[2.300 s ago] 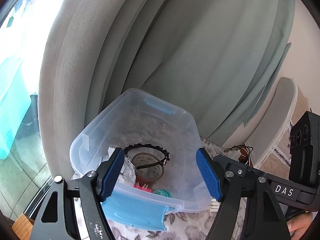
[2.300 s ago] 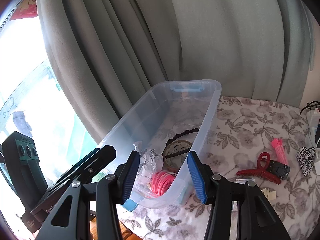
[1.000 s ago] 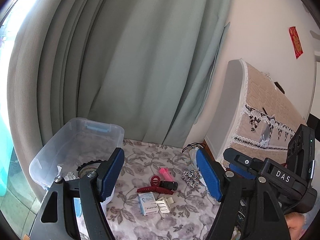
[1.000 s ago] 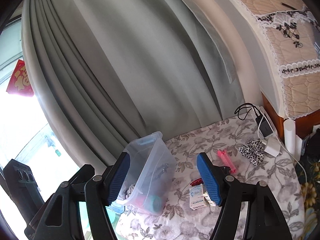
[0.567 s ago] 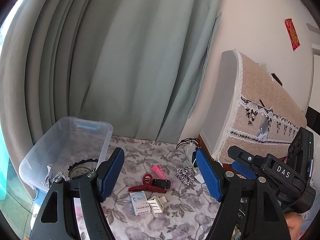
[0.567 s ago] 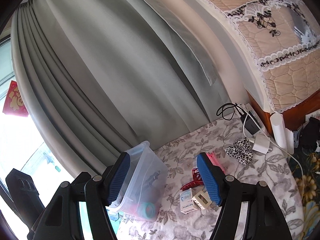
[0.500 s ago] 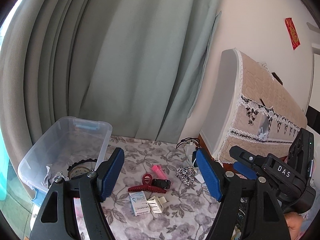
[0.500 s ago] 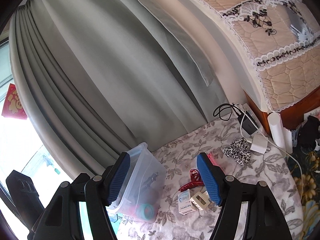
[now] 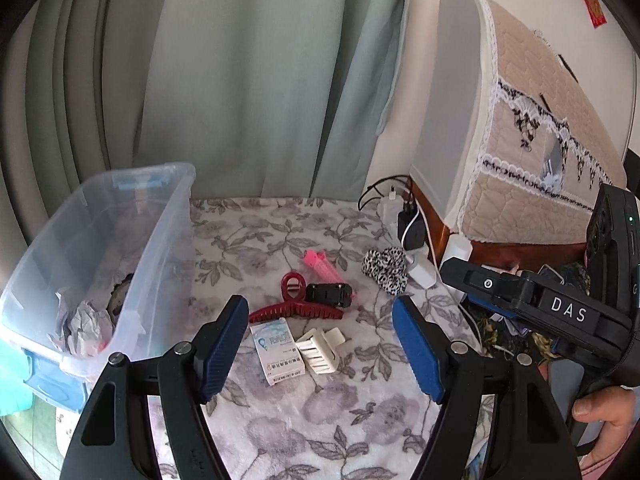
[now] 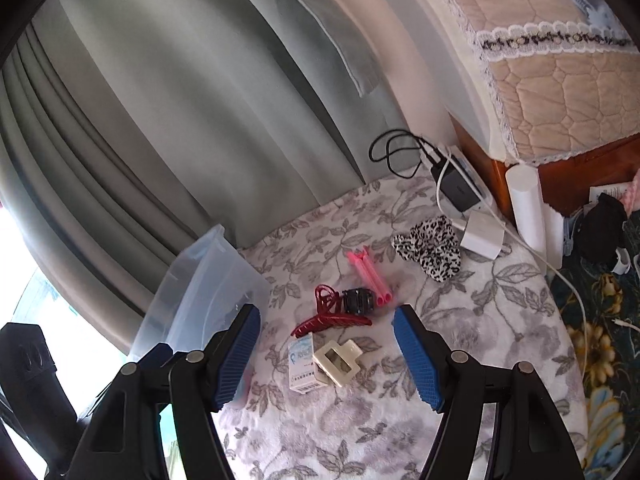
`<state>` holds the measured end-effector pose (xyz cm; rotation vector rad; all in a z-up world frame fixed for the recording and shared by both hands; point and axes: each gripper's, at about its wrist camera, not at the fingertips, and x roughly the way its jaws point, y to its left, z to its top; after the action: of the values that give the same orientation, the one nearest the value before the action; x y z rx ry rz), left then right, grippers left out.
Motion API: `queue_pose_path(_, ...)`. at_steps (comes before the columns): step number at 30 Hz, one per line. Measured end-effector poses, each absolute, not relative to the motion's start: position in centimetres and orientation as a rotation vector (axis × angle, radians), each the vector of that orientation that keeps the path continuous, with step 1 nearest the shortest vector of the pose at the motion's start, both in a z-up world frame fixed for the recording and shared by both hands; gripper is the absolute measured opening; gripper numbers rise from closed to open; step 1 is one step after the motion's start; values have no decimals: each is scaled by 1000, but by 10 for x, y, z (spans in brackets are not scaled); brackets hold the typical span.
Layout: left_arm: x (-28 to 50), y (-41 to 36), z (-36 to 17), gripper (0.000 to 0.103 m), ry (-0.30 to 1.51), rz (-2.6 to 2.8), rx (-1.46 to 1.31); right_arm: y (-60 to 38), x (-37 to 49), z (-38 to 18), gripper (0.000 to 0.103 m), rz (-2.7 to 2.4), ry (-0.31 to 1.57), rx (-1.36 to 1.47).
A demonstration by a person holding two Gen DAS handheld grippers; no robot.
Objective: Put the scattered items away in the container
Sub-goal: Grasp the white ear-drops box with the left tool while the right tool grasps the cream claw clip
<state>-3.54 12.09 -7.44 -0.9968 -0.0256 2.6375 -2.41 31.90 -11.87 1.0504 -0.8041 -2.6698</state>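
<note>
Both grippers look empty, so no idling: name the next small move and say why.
Probably lower the left gripper onto the white box, which lies nearest its open jaws. The red clip, cream clip, pink clip and scrunchie also lie loose on the cloth outside the bin.

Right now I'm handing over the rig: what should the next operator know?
Left gripper and right gripper: both open, empty, above the floral cloth.
Clear plastic bin, left, already holds crumpled paper.
Left to collect: red claw clip, white claw clip, small white box, black clip, pink clip, leopard scrunchie.
</note>
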Motion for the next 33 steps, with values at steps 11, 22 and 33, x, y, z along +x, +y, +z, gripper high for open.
queue_pose_path(11, -67, 121, -162, 75, 19, 2603, -1300, 301, -52, -180, 73, -2527, -749, 1301)
queue_pose_path(22, -92, 122, -204, 75, 64, 2600, -1378, 273, -74, -212, 73, -2425, -666, 1424)
queue_pose_path(33, -109, 110, -222, 75, 20, 2621, -1430, 251, -105, -235, 73, -2386, -582, 1516)
